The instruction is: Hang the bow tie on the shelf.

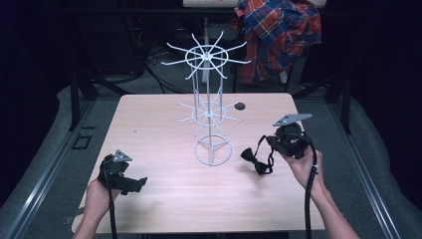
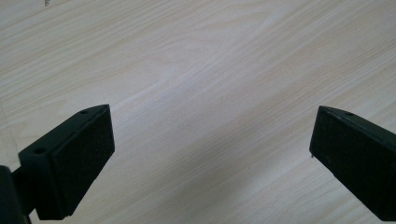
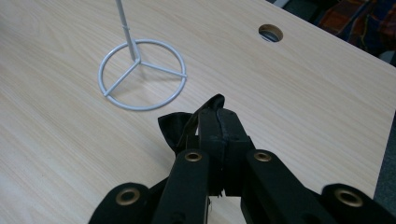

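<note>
1. We saw the plaid shirt [image 1: 278, 35] cut off at the high view's top edge.
2. The right gripper [image 3: 218, 122] hid most of the bow tie [image 3: 175, 130].

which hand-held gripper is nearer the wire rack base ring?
Right. The right hand-held gripper, shut on a black bow tie, sits just right of the wire rack's base ring. The left hand-held gripper, open over bare table, is farther off at the near-left.

Black bow tie [image 1: 257, 160] with strap, clamped between the closed jaws of the right tongs [image 3: 218, 122], hanging just above the worktop [image 1: 164, 199]. White wire display stand [image 1: 209, 89] upright at worktop centre, ring base [image 3: 142, 74] near the bow tie, its radial hooks bare.
</note>
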Demonstrator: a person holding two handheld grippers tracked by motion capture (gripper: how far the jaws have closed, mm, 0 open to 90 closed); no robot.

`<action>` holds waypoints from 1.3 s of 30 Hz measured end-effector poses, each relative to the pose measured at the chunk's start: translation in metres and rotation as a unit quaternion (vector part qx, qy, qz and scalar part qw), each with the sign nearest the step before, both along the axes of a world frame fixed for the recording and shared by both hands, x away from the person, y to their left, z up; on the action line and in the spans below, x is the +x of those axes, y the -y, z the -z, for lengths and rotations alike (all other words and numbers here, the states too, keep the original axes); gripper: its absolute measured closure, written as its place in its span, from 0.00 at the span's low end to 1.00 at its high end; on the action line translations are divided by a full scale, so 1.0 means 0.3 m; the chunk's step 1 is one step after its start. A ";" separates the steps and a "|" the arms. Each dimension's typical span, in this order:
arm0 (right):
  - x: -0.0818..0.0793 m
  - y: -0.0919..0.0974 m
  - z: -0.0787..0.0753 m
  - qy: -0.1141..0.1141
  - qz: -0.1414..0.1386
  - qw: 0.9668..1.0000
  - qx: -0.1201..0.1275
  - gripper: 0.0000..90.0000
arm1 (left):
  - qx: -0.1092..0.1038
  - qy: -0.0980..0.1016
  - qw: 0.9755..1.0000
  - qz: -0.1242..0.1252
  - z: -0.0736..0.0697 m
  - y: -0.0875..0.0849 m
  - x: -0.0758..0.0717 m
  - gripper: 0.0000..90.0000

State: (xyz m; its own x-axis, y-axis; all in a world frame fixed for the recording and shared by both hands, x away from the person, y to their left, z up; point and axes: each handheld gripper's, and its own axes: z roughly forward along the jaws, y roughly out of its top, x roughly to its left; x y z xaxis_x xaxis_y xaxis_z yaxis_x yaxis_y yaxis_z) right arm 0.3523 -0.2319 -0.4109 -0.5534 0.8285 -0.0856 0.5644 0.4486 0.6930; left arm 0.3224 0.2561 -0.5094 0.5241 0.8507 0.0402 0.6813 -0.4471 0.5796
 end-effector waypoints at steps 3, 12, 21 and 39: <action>0.004 -0.018 -0.005 0.002 -0.007 1.000 -0.005 1.00 | 0.000 0.000 1.000 0.000 0.000 -0.001 0.000 0.00; 0.013 -0.050 -0.034 0.014 -0.017 1.000 -0.007 1.00 | -0.001 0.000 1.000 -0.001 0.001 0.000 0.000 0.00; 0.019 -0.070 -0.066 0.027 -0.023 0.999 -0.002 1.00 | 0.000 0.000 1.000 0.000 0.000 -0.001 0.000 0.00; 0.039 -0.123 -0.124 0.046 -0.034 0.998 -0.010 1.00 | 0.000 -0.001 1.000 0.001 0.001 0.002 0.002 0.00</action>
